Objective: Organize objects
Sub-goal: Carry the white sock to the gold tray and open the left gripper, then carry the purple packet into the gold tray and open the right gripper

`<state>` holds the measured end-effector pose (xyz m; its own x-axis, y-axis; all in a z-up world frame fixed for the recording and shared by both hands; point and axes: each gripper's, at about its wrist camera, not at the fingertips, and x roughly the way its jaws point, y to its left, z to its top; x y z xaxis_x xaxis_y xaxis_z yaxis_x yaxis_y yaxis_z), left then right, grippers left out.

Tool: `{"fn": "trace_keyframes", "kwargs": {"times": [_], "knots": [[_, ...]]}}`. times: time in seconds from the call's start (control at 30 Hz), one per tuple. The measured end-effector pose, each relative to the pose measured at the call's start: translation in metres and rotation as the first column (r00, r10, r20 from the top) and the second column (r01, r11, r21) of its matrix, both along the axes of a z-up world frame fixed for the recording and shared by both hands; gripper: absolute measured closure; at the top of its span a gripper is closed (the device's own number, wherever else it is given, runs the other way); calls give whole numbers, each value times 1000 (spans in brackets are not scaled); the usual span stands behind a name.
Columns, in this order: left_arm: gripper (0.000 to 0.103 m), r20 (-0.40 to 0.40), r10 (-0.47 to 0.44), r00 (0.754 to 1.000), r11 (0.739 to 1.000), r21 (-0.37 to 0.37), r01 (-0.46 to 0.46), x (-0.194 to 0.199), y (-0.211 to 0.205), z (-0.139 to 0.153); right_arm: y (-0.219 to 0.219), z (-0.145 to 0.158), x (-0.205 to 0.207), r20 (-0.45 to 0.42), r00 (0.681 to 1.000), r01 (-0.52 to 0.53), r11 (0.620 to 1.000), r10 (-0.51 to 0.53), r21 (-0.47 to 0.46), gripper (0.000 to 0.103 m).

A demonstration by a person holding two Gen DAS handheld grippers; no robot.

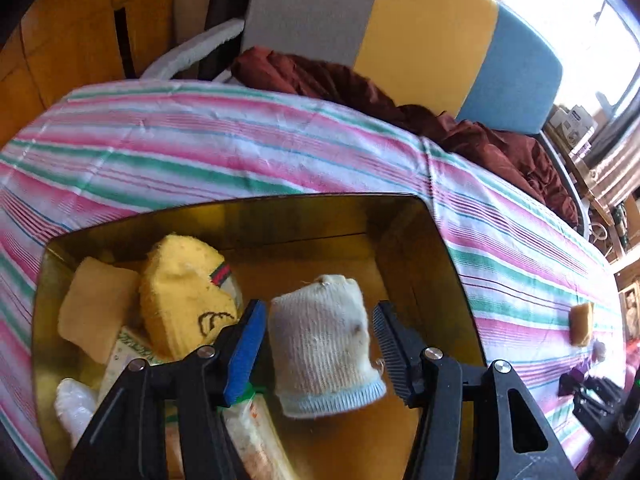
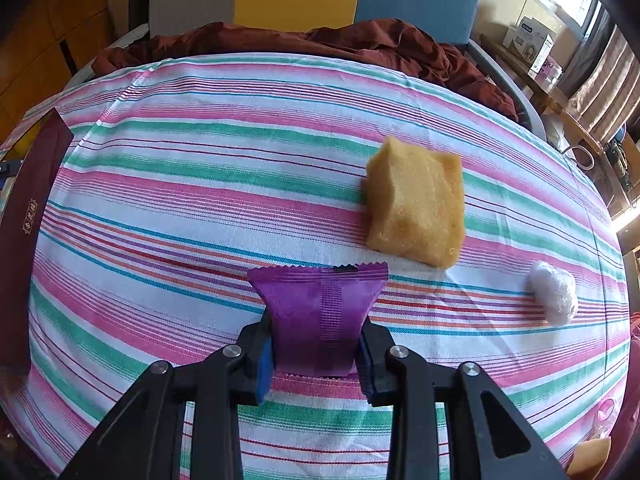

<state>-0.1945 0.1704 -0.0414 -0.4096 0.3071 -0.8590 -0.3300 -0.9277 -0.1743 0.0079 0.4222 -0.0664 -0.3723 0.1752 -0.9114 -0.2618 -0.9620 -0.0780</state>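
In the left wrist view my left gripper point(image 1: 318, 340) is open above a gold-lined box point(image 1: 420, 248). A white sock with a blue cuff point(image 1: 324, 344) hangs between its fingers, touching the blue left pad and clear of the right one. The box holds a yellow sock point(image 1: 184, 300), a yellow sponge point(image 1: 96, 316) and packets. In the right wrist view my right gripper point(image 2: 316, 356) is shut on a purple snack packet point(image 2: 320, 312) just above the striped cloth. A yellow sponge point(image 2: 416, 204) and a white wrapped ball point(image 2: 554, 292) lie beyond it.
The striped tablecloth point(image 2: 200, 184) covers the table. A dark red box side point(image 2: 28, 216) stands at the left edge. A maroon cloth point(image 2: 320, 40) lies on the chair behind. The right gripper point(image 1: 596, 400) shows far right in the left view.
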Motion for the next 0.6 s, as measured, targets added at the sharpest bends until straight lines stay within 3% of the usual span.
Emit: {"fn": "trace_keyframes", "kwargs": {"times": [0.1,0.27,0.6], "knots": [[45,-91,-18,996,1000,-8,17,29,-5,19,0,0,1,-1,1000,1,1000,-1,1,70],[32,-236,-39,971,999,14,44,87,-19,44,-1,1,2,-3,1000,0,1000,0,10,70],[32,-376,-50,925,999,-14,49,152,-43,67,-6,4,6,-3,1000,-8,1000,8,24,70]]}}
